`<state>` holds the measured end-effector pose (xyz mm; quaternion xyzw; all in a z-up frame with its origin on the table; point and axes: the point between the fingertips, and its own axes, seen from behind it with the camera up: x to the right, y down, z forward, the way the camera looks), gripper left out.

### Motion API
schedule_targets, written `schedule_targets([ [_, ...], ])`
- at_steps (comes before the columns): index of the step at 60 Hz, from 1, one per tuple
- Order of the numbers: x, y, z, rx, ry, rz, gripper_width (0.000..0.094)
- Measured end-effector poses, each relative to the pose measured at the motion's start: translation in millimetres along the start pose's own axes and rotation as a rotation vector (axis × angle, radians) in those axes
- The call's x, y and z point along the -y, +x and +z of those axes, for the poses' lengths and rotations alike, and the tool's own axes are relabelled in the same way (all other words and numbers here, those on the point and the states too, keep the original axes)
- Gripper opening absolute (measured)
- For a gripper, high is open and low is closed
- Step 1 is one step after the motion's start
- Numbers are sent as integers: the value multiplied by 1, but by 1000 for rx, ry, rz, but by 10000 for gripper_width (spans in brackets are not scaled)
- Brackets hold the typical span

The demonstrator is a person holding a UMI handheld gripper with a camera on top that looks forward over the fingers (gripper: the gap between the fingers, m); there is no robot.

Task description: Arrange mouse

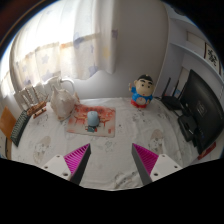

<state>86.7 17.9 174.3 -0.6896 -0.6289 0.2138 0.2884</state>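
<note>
The tongs (pixel 112 162) are spread wide and hold nothing; both pink pads (pixel 78 158) face bare counter (pixel 120 140), with open space between them. That stance fits an approach, I judge: opened early so the fingers can pass either side of the target once they get there.

The mouse (pixel 93 119), small and pale blue, sits on a reddish mat (pixel 92 126) well beyond the fingertips and a little to the side of the left finger. It rests on the mat on its own, untouched. Since the mat looks like its proper spot, the job is probably to square it up or re-seat it there.

Taking the mouse as landmark: a doll (pixel 141 93) stands beyond it and off to the right, near the curtain (pixel 100 50). A clear bag (pixel 62 97) sits just behind the mat to the left. A dark monitor (pixel 198 110) stands far to the right, and what looks like a keyboard (pixel 20 127) lies far left.

The tongs must travel forward and slightly left before closing.
</note>
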Motion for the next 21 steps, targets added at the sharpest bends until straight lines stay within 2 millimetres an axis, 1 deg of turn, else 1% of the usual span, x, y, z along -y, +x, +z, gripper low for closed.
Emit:
schedule_targets([
  [5,-10,15,-23,5,16,-1,848],
  [10,-16,24,-39,30,36,-16,848],
  [16,-25,36,-52,35,59,-29,847],
  [21,-36,38,-61,62,54,-17,848],
])
